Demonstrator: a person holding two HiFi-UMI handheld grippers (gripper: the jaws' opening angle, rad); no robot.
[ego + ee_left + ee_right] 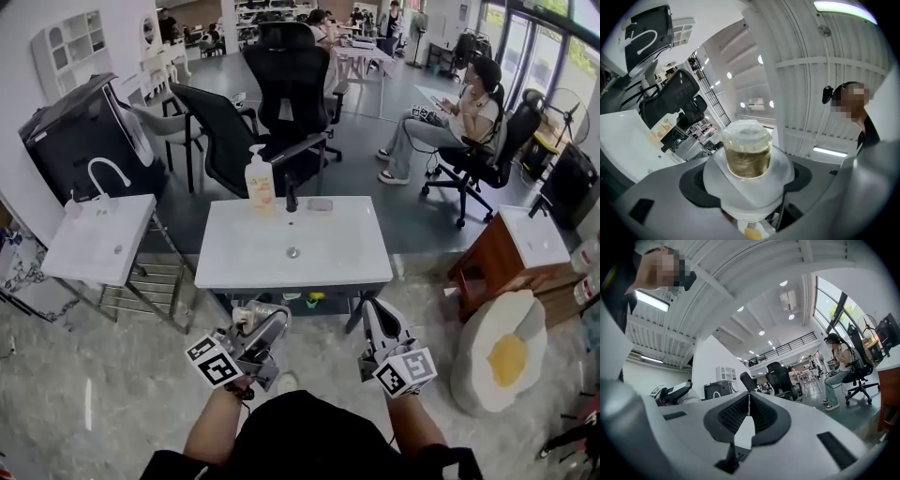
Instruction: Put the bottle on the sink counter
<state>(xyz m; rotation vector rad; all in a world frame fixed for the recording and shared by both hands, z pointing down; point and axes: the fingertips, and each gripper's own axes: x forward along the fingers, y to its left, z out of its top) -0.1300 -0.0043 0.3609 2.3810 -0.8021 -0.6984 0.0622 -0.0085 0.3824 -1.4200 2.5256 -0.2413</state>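
A small bottle (746, 152) with a clear end and yellow-brown liquid inside sits between the jaws of my left gripper (749, 183), which is shut on it. In the head view that bottle (247, 317) and the left gripper (265, 326) hang just short of the front edge of the white sink counter (328, 246). To its right my right gripper (375, 317) is held at the same distance from the counter. The right gripper (748, 411) has its ribbed black pads (763, 414) pressed together with nothing in them.
On the counter's far edge stand a pump soap bottle (260, 183) and a dark faucet (292, 197). A second white sink (98, 239) stands to the left. At right are a wooden cabinet (487, 262) and an egg-shaped cushion (502, 361). Office chairs (291, 89) and a seated person (459, 117) are behind.
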